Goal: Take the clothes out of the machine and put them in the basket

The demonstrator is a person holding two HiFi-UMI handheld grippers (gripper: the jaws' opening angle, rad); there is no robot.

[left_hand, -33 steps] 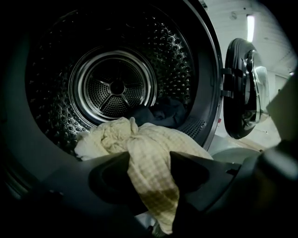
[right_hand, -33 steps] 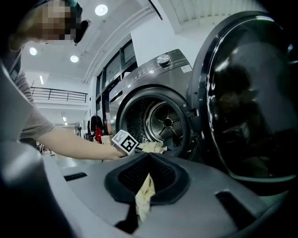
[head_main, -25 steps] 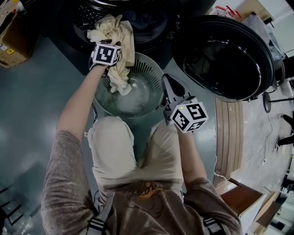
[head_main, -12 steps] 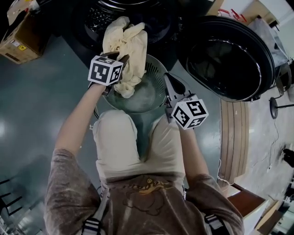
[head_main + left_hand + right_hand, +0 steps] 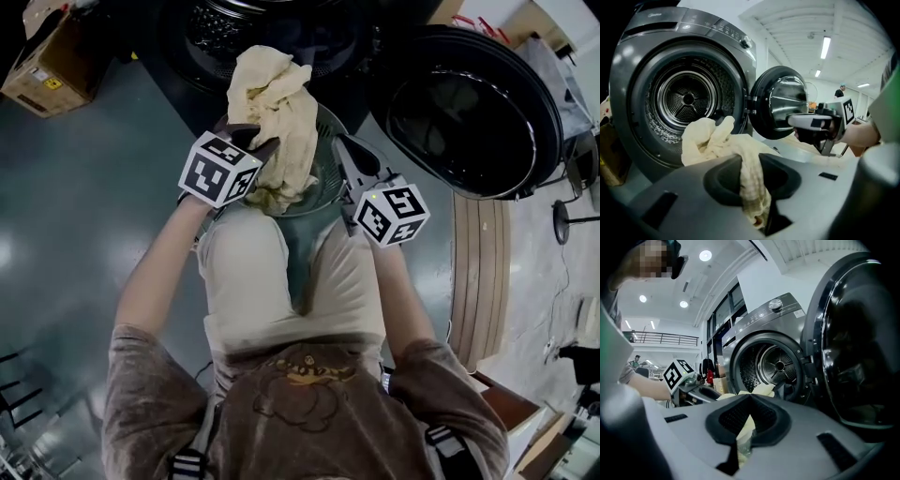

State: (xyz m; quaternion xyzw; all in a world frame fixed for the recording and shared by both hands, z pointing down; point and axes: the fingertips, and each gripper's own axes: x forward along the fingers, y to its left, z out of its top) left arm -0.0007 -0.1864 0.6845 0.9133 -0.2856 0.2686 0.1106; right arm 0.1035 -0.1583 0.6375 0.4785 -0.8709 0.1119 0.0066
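my left tongs (image 5: 751, 187) are clamped on a twisted fold of the cream cloth (image 5: 277, 103). the rest of it bunches up beyond the jaws. in the head view it hangs in the upper middle of the frame, out of the machine (image 5: 686, 98) and over the basket (image 5: 325, 155). its lower end sags toward the basket's near side, by my knees. my right tongs (image 5: 742, 434) are closed too, on what i take to be the basket's rim at its right side. the pale greenish strip between the jaws fits that.

what worries me from here:
- the grip is on a narrow twist, so the cloth could slide out if i swing it.
- the low end sits near the rim closest to me. if i let go here, part may drape over the edge and pull the rest onto the floor.
- i hold the basket by one point only, so a tug or the cloth's weight could tilt it.
- the open door (image 5: 473, 108) is close on the right, and a wide swing of the right tongs could knock it.
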